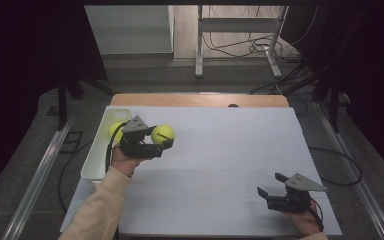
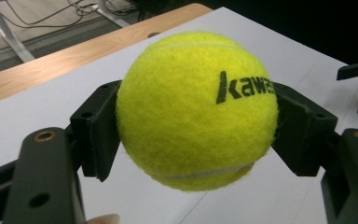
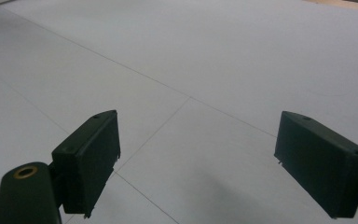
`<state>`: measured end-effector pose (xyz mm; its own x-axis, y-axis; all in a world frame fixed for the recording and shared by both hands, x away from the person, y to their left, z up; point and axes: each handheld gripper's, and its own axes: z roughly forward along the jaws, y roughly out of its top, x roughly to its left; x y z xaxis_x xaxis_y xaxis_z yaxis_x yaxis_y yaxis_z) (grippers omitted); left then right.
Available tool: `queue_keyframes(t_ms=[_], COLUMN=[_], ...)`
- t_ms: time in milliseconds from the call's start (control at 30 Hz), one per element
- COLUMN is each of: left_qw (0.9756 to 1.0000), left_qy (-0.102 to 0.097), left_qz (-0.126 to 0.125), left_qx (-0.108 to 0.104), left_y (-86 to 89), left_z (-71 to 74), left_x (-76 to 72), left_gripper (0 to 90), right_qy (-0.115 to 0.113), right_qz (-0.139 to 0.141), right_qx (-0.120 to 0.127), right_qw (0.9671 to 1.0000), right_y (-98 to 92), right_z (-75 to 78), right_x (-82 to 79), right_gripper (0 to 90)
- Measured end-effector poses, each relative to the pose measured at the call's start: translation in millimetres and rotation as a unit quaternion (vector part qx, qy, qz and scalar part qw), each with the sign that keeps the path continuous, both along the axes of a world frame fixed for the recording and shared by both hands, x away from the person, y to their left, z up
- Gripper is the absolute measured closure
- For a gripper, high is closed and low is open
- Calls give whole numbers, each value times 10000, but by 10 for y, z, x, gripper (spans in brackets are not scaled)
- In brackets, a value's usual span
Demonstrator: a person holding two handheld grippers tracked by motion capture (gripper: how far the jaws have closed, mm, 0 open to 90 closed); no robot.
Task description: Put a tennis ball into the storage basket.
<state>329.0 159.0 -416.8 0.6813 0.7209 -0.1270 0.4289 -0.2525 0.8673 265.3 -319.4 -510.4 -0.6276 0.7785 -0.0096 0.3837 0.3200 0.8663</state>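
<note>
A white sheet-covered table top [image 1: 220, 160] takes up the middle of the high view, with faint seams crossing it and a strip of bare light wood [image 1: 200, 100] showing along its far edge. Dark grey floor surrounds the table, and metal rails [image 1: 35, 175] run along both sides. Beyond the far edge stands a white metal frame with legs [image 1: 237, 40], and a tangle of black cables [image 1: 260, 47] lies on the floor behind it. The corners of the room fall off into darkness.

A long white plastic tray [image 1: 94, 160] sits along the table's left edge. A second yellow-green ball [image 1: 115, 131] lies inside it near the far end, partly hidden by the left gripper.

The person's left forearm, in a pale peach sleeve [image 1: 102, 200], comes up from the bottom left. The left hand [image 1: 120, 161] holds the left gripper [image 1: 162, 142] level, just beside the tray and pointing right across the table. Its jaws are clamped on a fuzzy yellow-green tennis ball with black lettering [image 2: 198, 109]; in the left gripper view the pads press on both sides of the ball, which hangs clear above the white surface.

The right hand [image 1: 307, 220] rests low at the bottom right of the table, well apart from the ball. The right gripper [image 1: 272, 184] points left and slightly away, and its jaws stand wide apart with nothing between them but bare white table, as the right gripper view shows.
</note>
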Motion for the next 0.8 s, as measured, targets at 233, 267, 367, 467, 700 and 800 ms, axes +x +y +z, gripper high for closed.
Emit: queue_keyframes(t_ms=[233,267,367,467,700,800], left_qw=[9999,9998,9997,9996,9991,9989], left_qy=[2,0,-10,-15,-19,-20], left_qz=[156,178,229,289,420,474], left_qx=[-7,-21,8,2,-15,16], left_y=[126,143,185,222,333,377], left_z=[3,2,3,4,8,8], left_x=[-3,-5,-10,-16,-35,-45], left_gripper=[259,259,259,259,259,259], right_qy=[-3,-4,-4,-5,9,0], right_qz=[-5,-4,-4,-9,-25,-18], right_qx=[-3,-4,-6,-6,-18,-15], right_qw=[10000,10000,10000,10000,10000,10000], right_y=[-2,-2,-3,-3,-4,-4], right_z=[-1,-1,-1,-2,-4,-3], right_x=[0,0,0,0,2,1], right_gripper=[145,145,145,146,146,146])
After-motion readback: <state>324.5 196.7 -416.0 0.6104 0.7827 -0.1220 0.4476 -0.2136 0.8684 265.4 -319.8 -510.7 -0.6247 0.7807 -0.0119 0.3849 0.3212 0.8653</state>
